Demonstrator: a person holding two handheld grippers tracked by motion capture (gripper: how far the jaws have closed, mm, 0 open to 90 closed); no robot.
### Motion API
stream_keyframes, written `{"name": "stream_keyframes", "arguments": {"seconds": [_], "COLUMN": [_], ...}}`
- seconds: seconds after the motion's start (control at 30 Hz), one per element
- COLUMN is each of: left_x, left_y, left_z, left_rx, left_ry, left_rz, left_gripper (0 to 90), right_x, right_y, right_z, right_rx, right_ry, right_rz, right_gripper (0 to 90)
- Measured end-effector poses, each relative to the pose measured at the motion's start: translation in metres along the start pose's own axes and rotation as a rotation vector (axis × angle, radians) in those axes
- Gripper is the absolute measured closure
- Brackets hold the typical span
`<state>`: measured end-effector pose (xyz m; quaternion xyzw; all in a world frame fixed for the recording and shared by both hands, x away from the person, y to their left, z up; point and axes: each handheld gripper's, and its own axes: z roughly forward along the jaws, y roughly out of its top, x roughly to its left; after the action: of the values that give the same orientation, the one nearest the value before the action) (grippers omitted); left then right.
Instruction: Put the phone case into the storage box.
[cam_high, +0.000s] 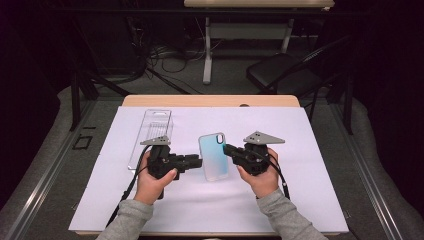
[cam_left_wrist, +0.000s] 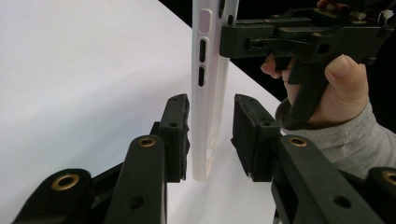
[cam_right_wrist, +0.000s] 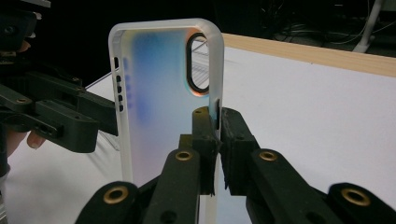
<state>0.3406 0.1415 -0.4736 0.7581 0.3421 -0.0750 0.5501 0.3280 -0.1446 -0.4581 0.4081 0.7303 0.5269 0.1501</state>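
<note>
Right claw (cam_right_wrist: 215, 140) is clamped on the right long edge of the phone case (cam_right_wrist: 159, 88), holding it clear of the bench (cam_high: 310, 200) near mid-sheet. Left claw (cam_left_wrist: 210, 135) stands apart, straddling the opposite edge without gripping. Lift done; second grip pending, probably a handover. The case's long axis runs toward the bench's far edge, camera cutout farthest. Clear packaging tray (cam_high: 152, 131) lies left-rear.
</note>
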Motion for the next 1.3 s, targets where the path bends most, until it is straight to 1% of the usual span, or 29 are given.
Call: {"name": "stream_keyframes", "arguments": {"seconds": [0.13,0.3,0.4,0.47,0.6,0.7,0.77,0.87,1.2,1.27,1.3], "left_x": [0.0008,0.0016,0.0020,0.0023,0.0025,0.0021,0.0019,0.0016,0.0013,0.0017,0.0019], "left_y": [0.0004,0.0007,0.0007,0.0007,0.0008,0.0009,0.0011,0.0014,0.0015,0.0017,0.0019], "left_z": [-0.0003,-0.0002,0.0002,0.0004,0.0009,0.0011,0.0009,0.0006,-0.0001,-0.0008,-0.0013], "left_rx": [-0.003,-0.014,-0.024,-0.027,-0.037,-0.052,-0.062,-0.077,-0.097,-0.100,-0.101], "left_ry": [0.016,0.038,0.071,0.082,0.111,0.152,0.168,0.184,0.259,0.271,0.271], "left_rz": [-0.004,0.014,0.033,0.035,0.056,0.073,0.081,0.080,0.096,0.095,0.089], "left_gripper": [62.9,59.2,56.6,56.4,54.2,52.9,51.4,49.0,44.5,44.0,44.1], "right_x": [-0.0005,-0.0009,-0.0010,-0.0014,-0.0028,-0.0033,-0.0036,-0.0042,-0.0055,-0.0056,-0.0056], "right_y": [-0.0005,-0.0011,-0.0011,-0.0014,-0.0013,-0.0013,-0.0013,-0.0013,-0.0013,-0.0013,-0.0013], "right_z": [0.0001,0.0009,0.0007,0.0010,0.0008,0.0007,0.0010,0.0012,0.0025,0.0029,0.0032], "right_rx": [-0.004,-0.007,-0.005,-0.006,-0.003,-0.002,-0.006,-0.011,-0.014,-0.014,-0.015], "right_ry": [-0.016,-0.034,-0.043,-0.048,-0.060,-0.065,-0.070,-0.078,-0.107,-0.113,-0.116], "right_rz": [-0.003,-0.013,-0.013,-0.010,-0.004,-0.001,0.002,0.005,0.000,0.002,0.004], "right_gripper": [85.4,85.4,85.4,85.4,85.4,85.4,85.4,85.4,85.4,85.4,85.4]}}
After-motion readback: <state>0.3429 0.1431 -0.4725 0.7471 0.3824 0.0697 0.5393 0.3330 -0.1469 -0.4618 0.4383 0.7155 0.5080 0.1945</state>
